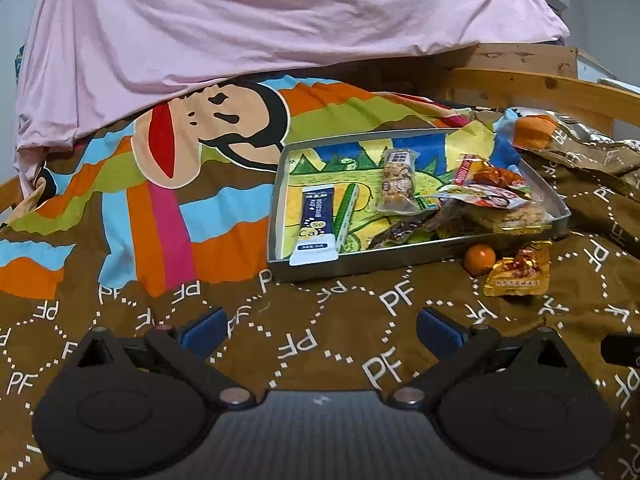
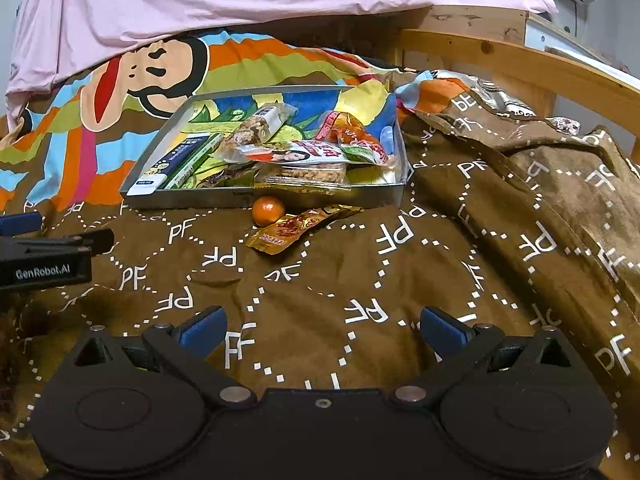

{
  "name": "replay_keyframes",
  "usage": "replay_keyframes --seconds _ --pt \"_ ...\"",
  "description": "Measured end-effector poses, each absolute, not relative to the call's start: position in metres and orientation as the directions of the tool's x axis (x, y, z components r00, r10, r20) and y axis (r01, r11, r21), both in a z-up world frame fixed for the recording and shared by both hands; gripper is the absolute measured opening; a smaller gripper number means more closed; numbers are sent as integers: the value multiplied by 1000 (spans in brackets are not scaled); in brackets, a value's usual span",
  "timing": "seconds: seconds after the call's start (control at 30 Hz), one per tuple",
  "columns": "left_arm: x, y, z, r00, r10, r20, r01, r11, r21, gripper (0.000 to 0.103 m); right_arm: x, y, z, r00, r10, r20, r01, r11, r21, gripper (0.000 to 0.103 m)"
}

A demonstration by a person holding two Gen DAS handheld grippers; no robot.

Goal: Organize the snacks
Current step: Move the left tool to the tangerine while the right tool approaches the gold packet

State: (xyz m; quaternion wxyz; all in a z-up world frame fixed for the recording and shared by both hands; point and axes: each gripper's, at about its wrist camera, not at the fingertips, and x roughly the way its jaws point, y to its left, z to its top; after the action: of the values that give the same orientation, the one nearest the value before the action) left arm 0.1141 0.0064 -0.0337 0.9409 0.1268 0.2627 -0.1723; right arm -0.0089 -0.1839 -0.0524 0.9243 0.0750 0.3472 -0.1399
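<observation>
Both tools wide open, empty: left tool (image 1: 320,330), right tool (image 2: 320,328), above blanket (image 2: 320,272).

Snacks mostly gathered in the tray, two lying loose in front of it.

You are looking at a shallow grey metal tray (image 2: 192,199) with a colourful cartoon-printed bottom, sitting flat on the bedspread. A dark blue and white sachet (image 1: 315,225) is lying along its left side, just beside a slim green and white stick pack (image 1: 347,211). A clear-wrapped nut bar (image 1: 398,185) is lying near the middle, and a heap of crinkled red, white and clear packets (image 2: 320,156) is crowding the right half. A small round orange fruit (image 2: 268,210) is resting against the tray's front wall, touching a flat gold foil packet (image 2: 294,229) lying slantwise outside.
</observation>
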Motion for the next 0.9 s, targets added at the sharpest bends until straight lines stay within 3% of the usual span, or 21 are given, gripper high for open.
replay_keyframes --seconds 0.43,0.9 --pt "156 -5 -40 763 -157 -627 280 955 101 103 42 -190 -58 755 -206 -622 237 971 -34 102" --pt "188 -15 -35 771 -131 -624 216 974 62 102 109 -194 -83 772 -176 -610 200 979 -30 102"
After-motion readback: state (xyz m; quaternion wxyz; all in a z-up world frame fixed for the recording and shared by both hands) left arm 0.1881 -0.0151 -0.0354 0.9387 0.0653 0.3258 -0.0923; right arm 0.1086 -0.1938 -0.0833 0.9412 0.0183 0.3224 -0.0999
